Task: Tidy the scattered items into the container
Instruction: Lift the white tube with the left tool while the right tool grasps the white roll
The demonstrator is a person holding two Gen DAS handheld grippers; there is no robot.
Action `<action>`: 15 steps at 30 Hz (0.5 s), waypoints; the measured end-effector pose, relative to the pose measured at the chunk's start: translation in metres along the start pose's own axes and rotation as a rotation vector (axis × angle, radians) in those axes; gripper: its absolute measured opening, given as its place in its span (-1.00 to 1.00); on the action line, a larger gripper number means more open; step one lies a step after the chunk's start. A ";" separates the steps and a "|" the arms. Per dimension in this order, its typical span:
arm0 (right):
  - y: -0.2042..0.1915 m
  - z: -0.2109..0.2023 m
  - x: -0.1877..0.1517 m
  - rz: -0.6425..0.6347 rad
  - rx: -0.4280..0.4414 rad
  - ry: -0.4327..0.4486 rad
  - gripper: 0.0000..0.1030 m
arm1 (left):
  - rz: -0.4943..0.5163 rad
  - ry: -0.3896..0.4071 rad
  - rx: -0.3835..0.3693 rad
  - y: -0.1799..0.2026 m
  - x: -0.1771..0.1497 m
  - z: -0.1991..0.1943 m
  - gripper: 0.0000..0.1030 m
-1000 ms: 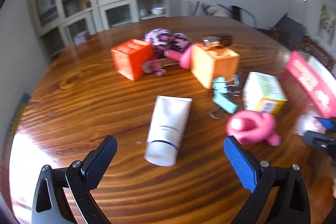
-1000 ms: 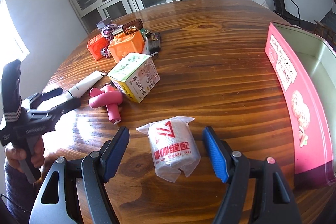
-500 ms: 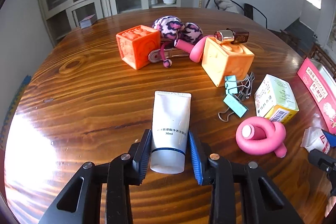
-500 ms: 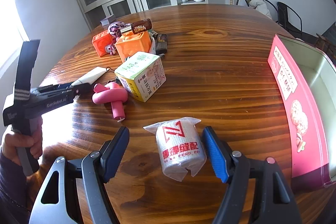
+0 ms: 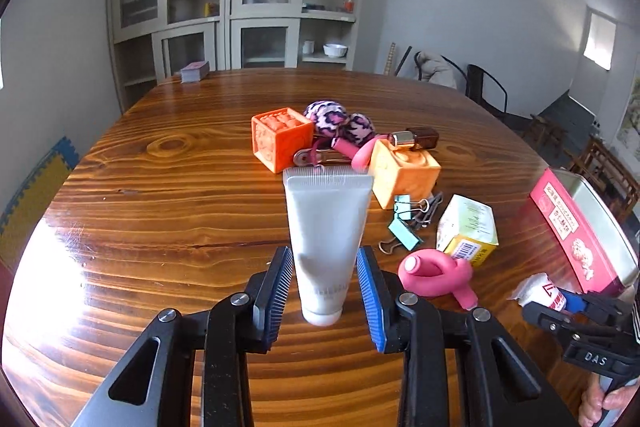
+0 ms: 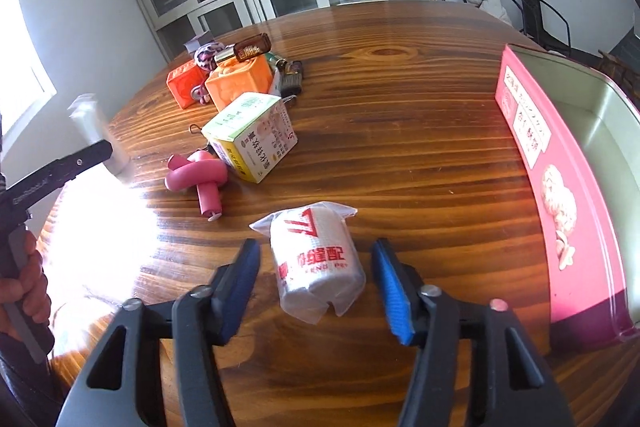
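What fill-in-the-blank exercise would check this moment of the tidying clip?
1. The left gripper is clamped on a white ____.
2. The wrapped roll lies between the pads of the ____ gripper, which do not press on it.
3. The knotted toy beside the green-and-yellow box is ____.

Missing words: tube; right; pink.

Note: the left gripper's jaws have just closed on the tube. The right gripper's have just been closing, with the wrapped roll between them.
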State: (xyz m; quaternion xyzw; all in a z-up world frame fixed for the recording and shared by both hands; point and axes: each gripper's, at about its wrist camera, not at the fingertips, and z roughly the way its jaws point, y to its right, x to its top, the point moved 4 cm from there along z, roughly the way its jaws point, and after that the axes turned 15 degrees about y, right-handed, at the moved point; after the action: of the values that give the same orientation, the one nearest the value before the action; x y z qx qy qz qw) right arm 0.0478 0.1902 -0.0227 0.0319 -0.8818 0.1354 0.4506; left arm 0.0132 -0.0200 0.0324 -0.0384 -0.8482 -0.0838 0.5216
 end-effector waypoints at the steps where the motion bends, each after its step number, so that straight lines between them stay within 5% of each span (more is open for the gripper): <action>1: -0.001 0.000 0.000 -0.002 0.002 -0.001 -0.17 | -0.001 -0.002 -0.007 0.001 0.000 0.000 -0.30; 7: 0.001 0.001 0.000 0.018 0.012 0.002 -0.20 | 0.032 -0.044 0.036 0.002 -0.010 0.015 -0.24; 10: -0.001 0.000 0.000 0.014 0.004 0.002 -0.20 | 0.031 -0.052 0.070 -0.001 -0.013 0.023 0.63; 15: -0.001 0.000 0.000 0.012 0.004 0.001 -0.19 | 0.034 -0.048 0.077 0.004 -0.014 0.031 0.74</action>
State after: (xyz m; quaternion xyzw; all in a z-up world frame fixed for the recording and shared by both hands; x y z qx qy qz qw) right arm 0.0485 0.1890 -0.0227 0.0274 -0.8815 0.1397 0.4503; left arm -0.0073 -0.0105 0.0063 -0.0349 -0.8622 -0.0413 0.5037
